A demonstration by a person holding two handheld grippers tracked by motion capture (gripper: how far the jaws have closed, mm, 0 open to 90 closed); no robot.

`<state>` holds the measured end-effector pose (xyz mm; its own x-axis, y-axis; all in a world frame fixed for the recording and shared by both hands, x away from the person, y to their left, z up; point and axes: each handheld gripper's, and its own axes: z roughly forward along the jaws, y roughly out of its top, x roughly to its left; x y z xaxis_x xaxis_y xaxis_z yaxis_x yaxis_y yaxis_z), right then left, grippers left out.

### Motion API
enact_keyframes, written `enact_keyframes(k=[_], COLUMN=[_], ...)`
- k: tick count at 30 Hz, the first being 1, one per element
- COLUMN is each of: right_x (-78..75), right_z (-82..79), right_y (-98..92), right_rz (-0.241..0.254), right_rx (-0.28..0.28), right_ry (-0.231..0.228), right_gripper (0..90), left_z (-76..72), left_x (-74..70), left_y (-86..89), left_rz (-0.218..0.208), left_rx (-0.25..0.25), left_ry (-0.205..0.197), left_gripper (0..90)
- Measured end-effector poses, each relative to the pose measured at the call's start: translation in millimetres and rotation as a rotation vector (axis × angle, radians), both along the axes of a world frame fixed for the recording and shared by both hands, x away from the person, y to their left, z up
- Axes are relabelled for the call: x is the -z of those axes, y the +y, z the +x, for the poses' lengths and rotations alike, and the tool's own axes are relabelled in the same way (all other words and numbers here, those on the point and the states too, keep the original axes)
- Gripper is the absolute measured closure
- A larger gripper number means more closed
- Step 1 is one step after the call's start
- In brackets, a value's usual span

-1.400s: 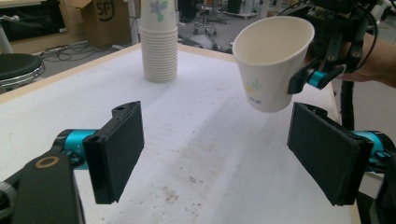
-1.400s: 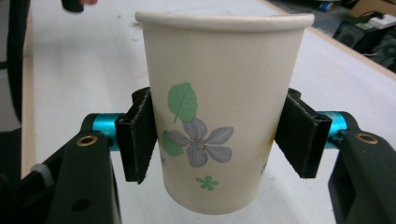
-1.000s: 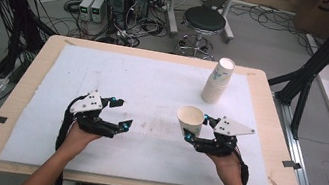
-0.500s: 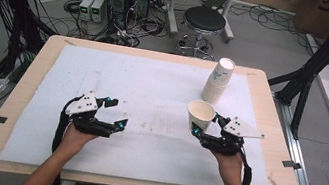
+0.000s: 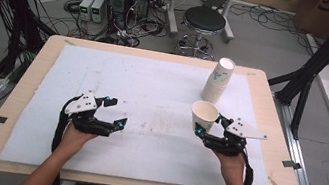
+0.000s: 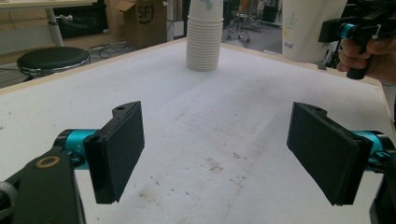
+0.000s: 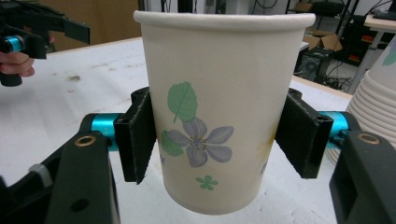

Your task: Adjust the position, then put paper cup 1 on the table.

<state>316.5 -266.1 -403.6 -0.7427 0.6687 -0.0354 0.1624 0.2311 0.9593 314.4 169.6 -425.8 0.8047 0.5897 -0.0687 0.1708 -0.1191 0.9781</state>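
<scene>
Left gripper: lower left of the high view, held in the person's left hand, jaws spread wide with nothing between them. Right gripper: lower right, held in the right hand, jaws closed against a paper cup, upright.

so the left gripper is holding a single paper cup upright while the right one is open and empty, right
No, the sides are swapped. The right gripper holds the paper cup upright, as the right gripper view shows; the left gripper is open and empty.
</scene>
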Motion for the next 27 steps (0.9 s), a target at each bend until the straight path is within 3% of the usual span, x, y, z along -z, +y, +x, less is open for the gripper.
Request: enact_keyframes(k=[7,13,27], right_x=[5.3,12.7,33.2], right_z=[6.2,16.7,43.1], right_y=[0.1,-5.1,-1.2], right_rz=[-0.030,-0.026,-0.113], right_rx=[0.019,0.059,0.115], right_ry=[-0.007,0.038,0.157], right_gripper=[34.9,35.0,35.0], left_z=[-0.6,-1.2,-0.7], left_x=[0.0,-0.1,0.9], left_y=[1.5,2.8,2.2], left_rz=[0.001,0.002,0.011], left_rx=[-0.001,-0.003,-0.006], left_ry=[0.001,0.003,0.009], left_gripper=[19.1,19.1,19.2])
